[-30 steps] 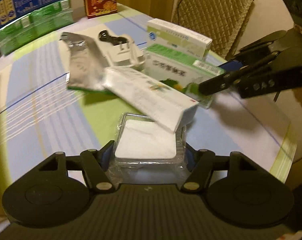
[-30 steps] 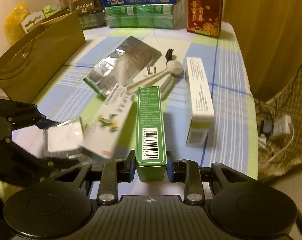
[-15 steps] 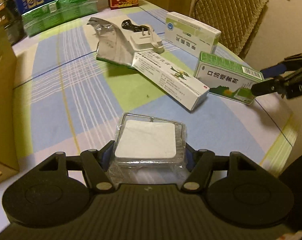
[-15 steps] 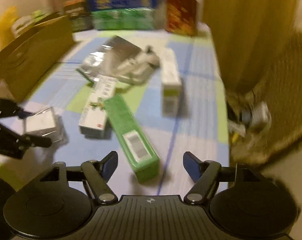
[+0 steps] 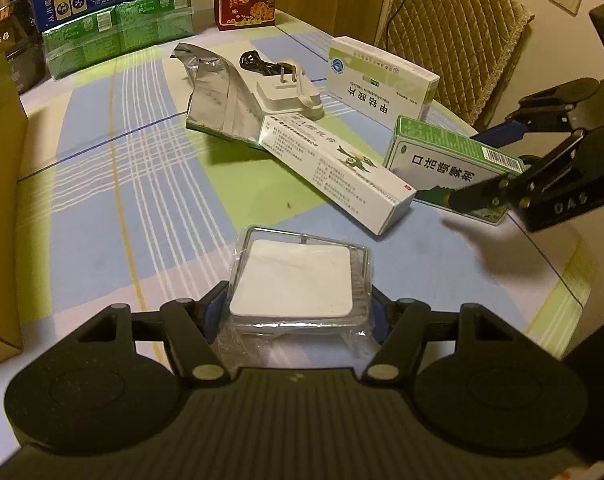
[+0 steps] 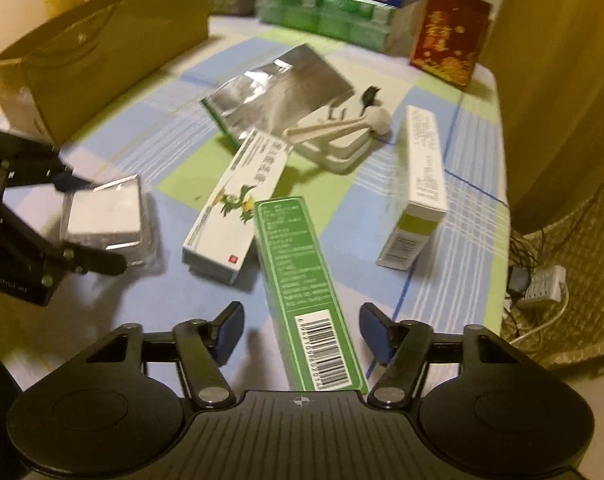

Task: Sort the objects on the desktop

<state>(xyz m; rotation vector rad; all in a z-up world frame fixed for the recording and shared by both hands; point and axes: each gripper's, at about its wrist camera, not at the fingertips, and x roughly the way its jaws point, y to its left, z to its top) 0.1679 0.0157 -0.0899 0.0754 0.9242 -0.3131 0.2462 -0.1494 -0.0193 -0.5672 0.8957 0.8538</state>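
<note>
The left tool (image 5: 297, 308) is clamped on a plastic-wrapped white pad (image 5: 293, 280). The right tool (image 6: 302, 332), jaws just closing yet apart, straddles a green box (image 6: 302, 280) lying on the surface (image 6: 462, 280).

left gripper (image 5: 297, 312): black, ribbed body | fingers (image 6: 229, 328): blue pads, silver screws

Left wrist view: wrapped square box (image 5: 297, 280) bottom centre on table (image 5: 101, 208); long carton (image 5: 334, 168) above it; charger (image 5: 285, 92) and pouch (image 5: 217, 100) upper centre.
</note>
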